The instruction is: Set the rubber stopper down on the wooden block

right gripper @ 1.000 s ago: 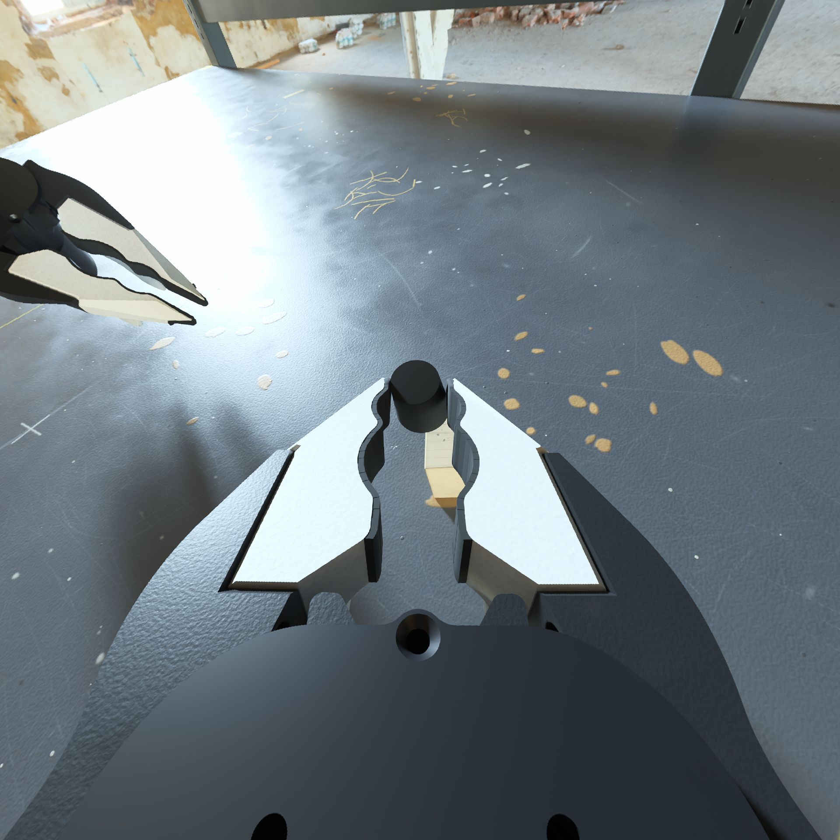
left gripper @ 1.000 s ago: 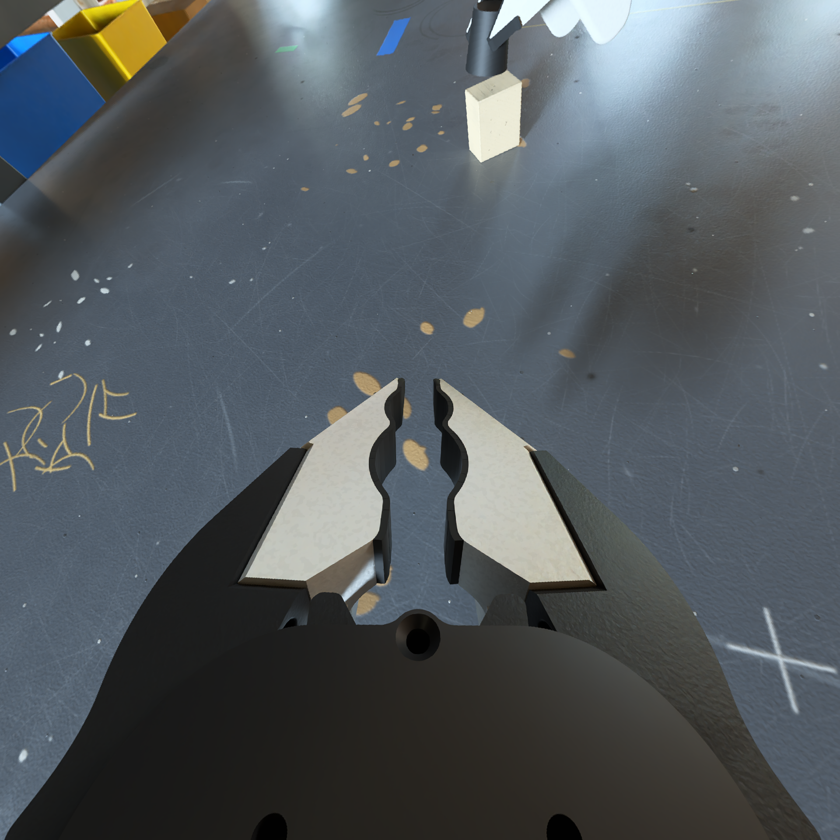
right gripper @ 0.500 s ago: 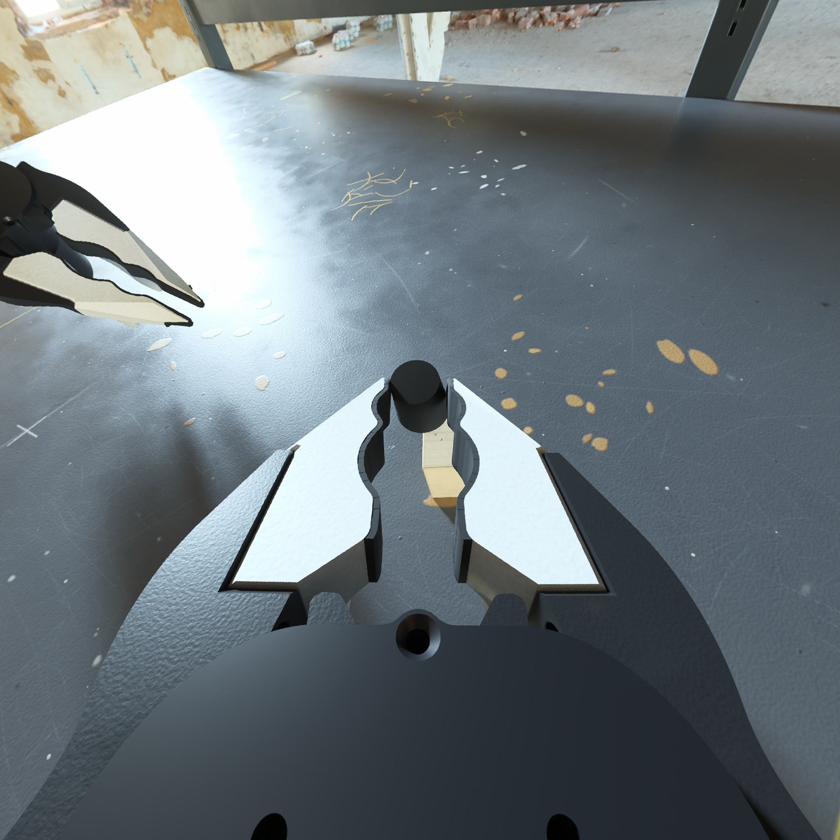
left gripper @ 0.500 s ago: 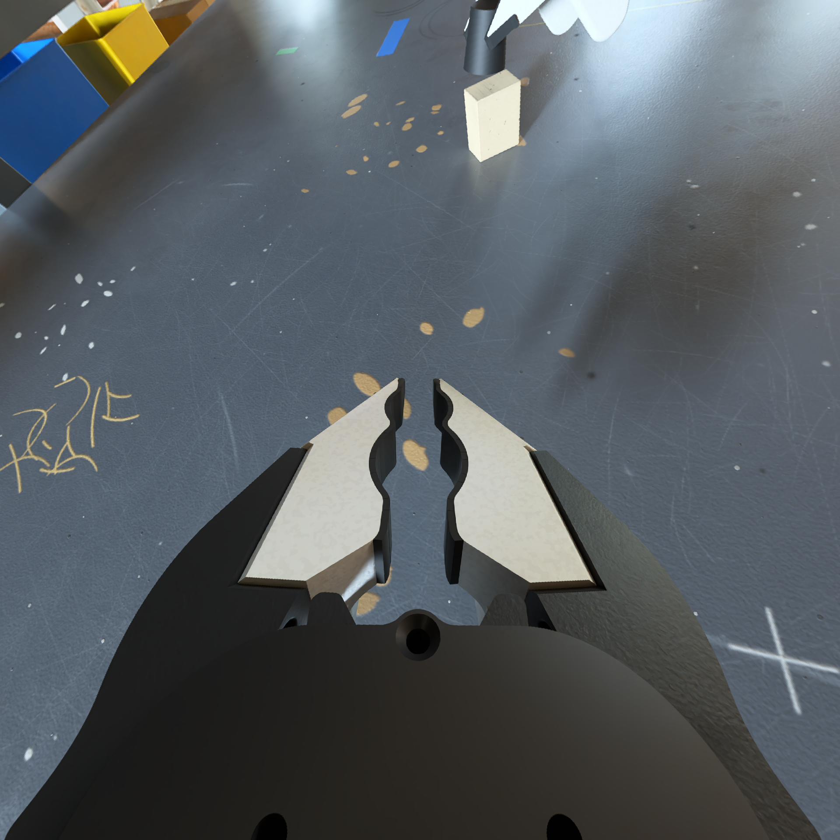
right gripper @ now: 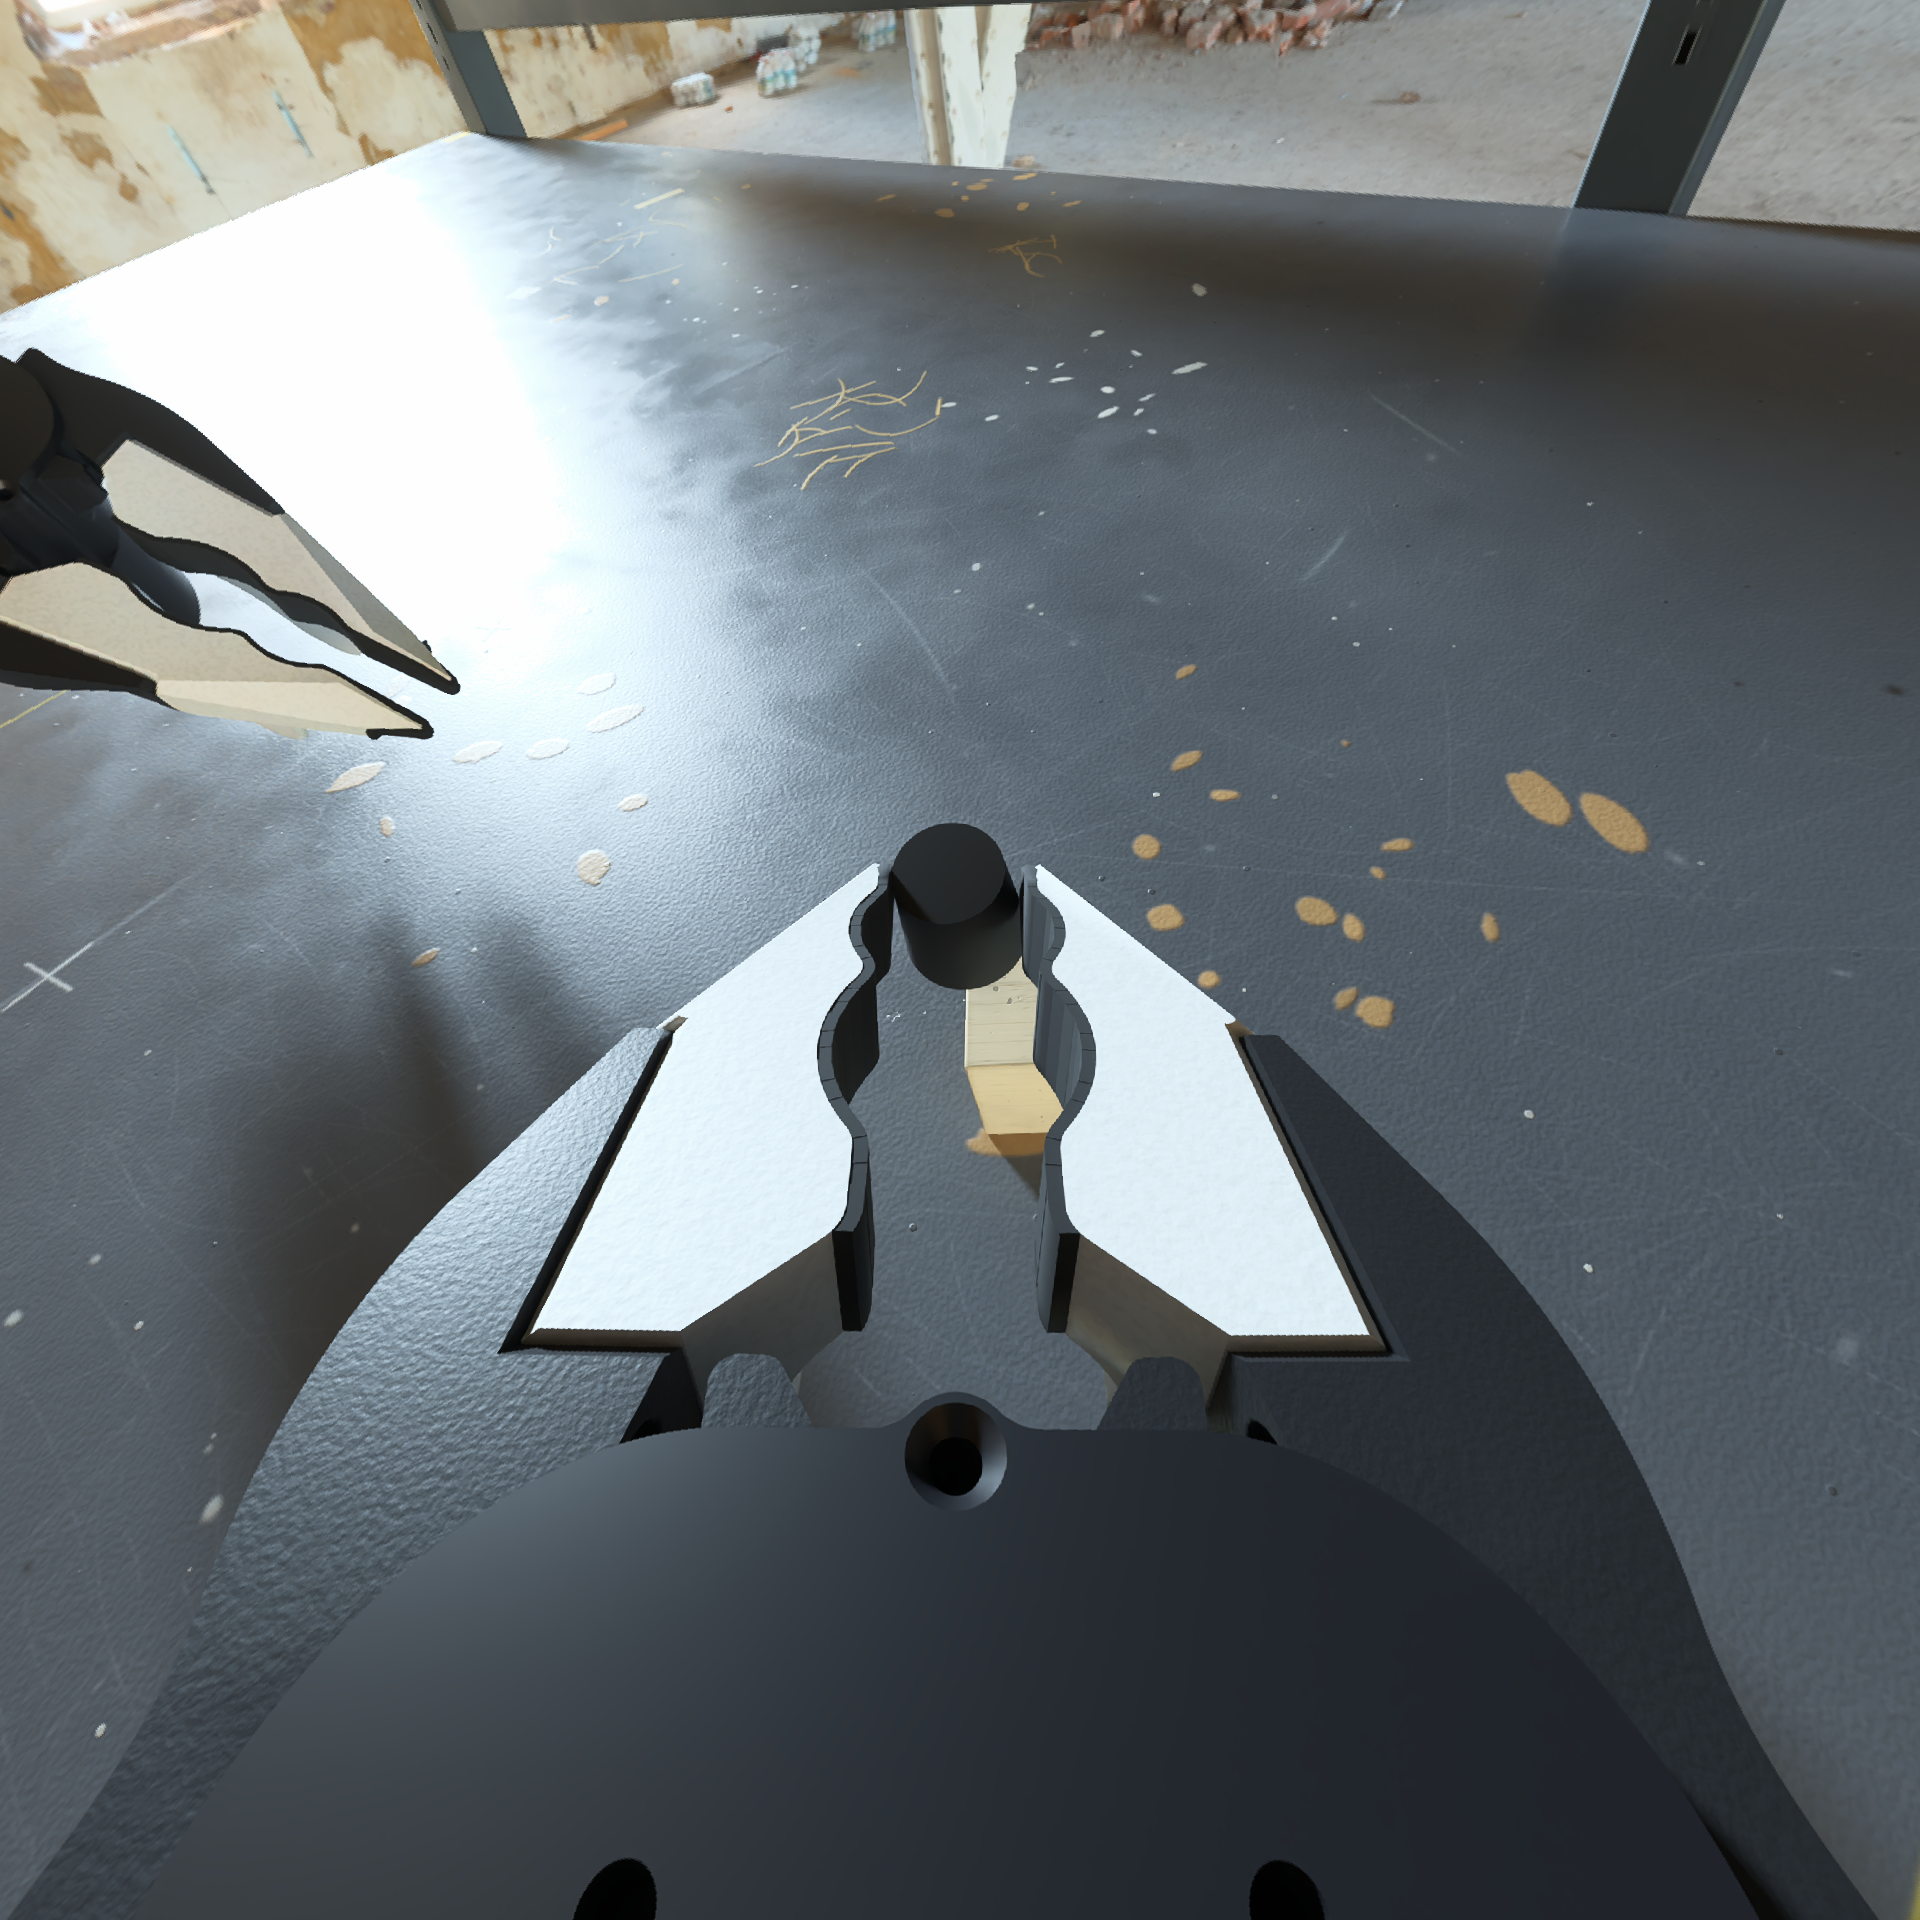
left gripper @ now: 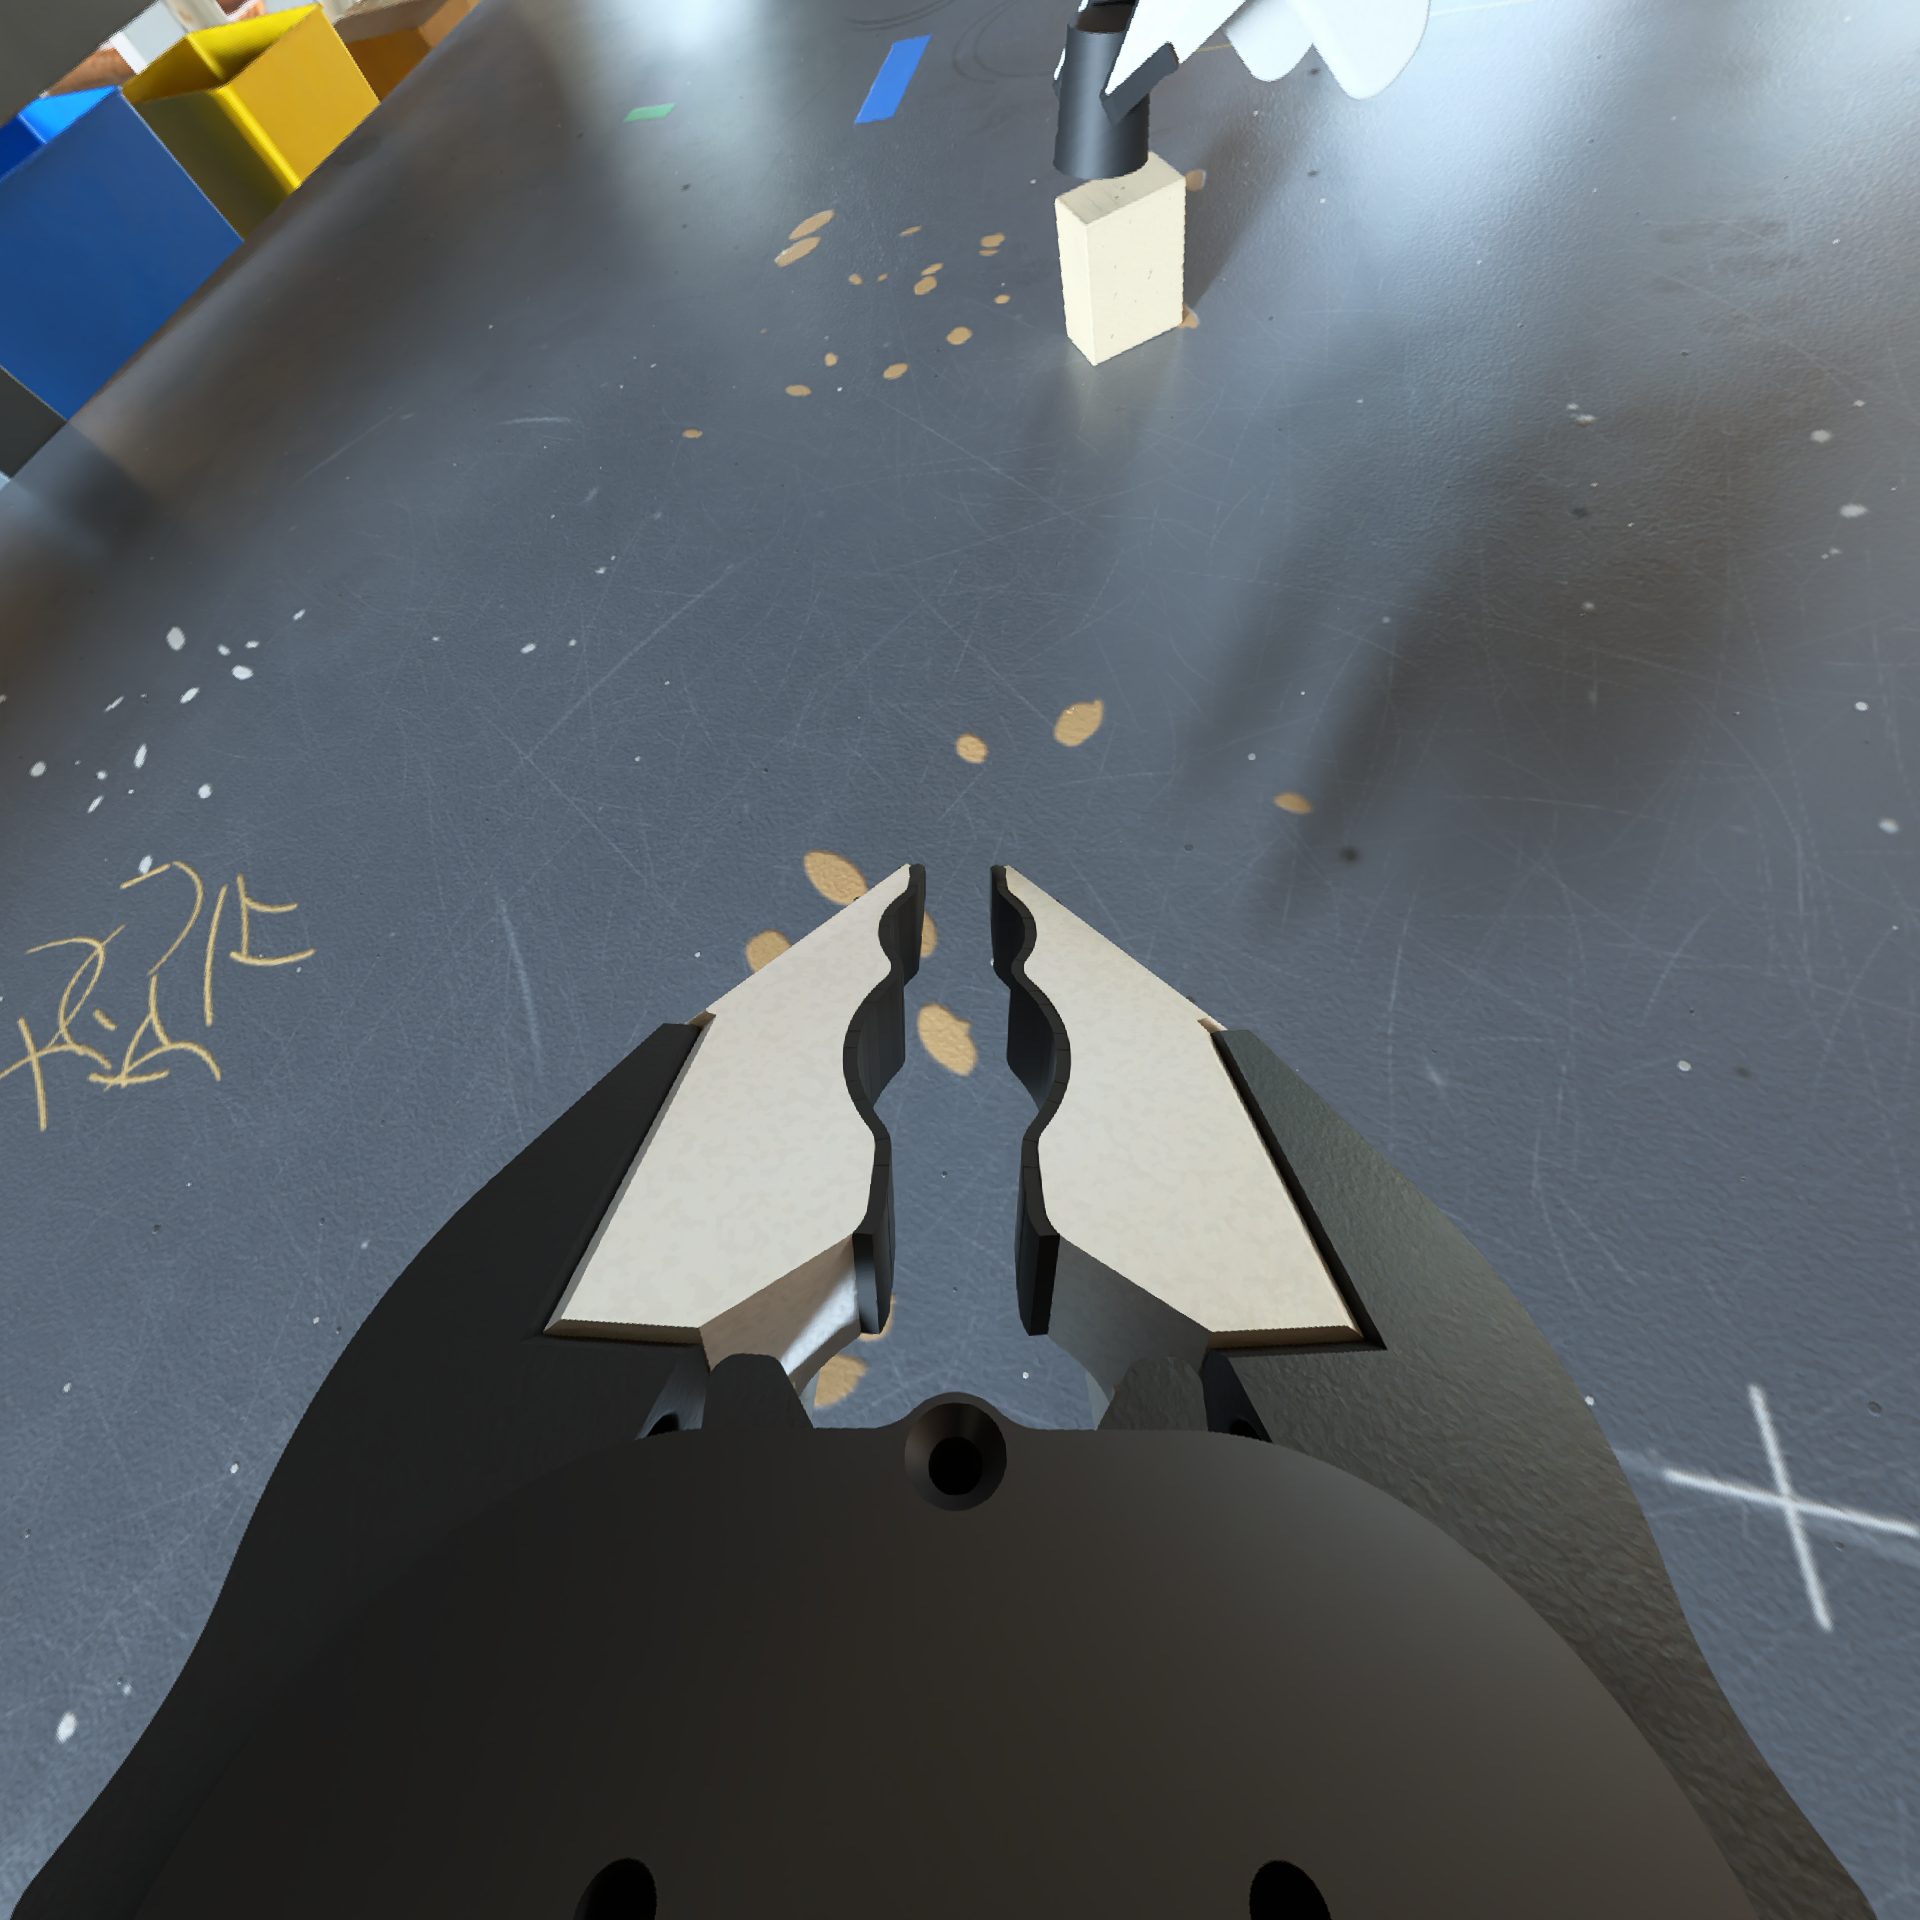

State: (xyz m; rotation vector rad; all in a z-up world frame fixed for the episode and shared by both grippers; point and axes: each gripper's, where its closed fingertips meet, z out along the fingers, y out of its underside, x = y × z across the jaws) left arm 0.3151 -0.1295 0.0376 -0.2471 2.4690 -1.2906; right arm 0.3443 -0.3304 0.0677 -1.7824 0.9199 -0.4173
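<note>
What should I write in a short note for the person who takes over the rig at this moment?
Right gripper: shut on the black rubber stopper, held at its fingertips.
Left gripper: holds nothing, fingers only slightly apart, over the dark table, away from the work.
Wooden block: stands upright on the table. In the left wrist view the stopper sits at its top, toward the far left edge; whether it already touches cannot be told.
Done: stopper picked up and brought to the block.
Left: centre it over the top if needed, lower it, open the right gripper, back away.

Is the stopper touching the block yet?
Cannot tell. In the left wrist view the stopper meets the block's top edge with no visible gap; the right wrist view hides its base.
</note>
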